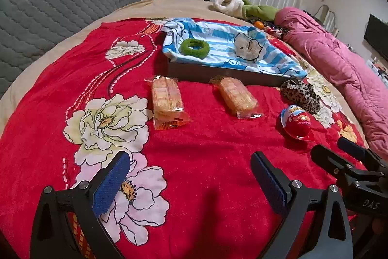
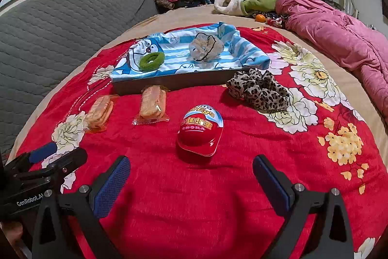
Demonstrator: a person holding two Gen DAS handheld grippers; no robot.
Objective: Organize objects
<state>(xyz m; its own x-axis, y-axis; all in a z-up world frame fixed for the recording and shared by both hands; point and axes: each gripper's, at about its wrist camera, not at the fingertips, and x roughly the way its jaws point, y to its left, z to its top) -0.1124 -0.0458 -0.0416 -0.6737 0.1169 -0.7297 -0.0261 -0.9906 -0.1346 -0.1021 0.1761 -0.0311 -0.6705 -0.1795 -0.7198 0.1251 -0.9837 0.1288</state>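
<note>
your right gripper [image 2: 191,183] has its fingers spread wide and empty, squared on the toy egg [image 2: 199,131] at frame centre, likely your next pick. your left gripper [image 1: 190,182], equally agape, faces two snack packs [image 1: 167,102] mid-frame, before the towel-lined tray [image 1: 218,72] holding a green ring [image 1: 194,47].

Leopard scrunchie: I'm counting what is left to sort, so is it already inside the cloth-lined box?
No, the leopard scrunchie lies on the red blanket beside the box, outside its front corner.
</note>
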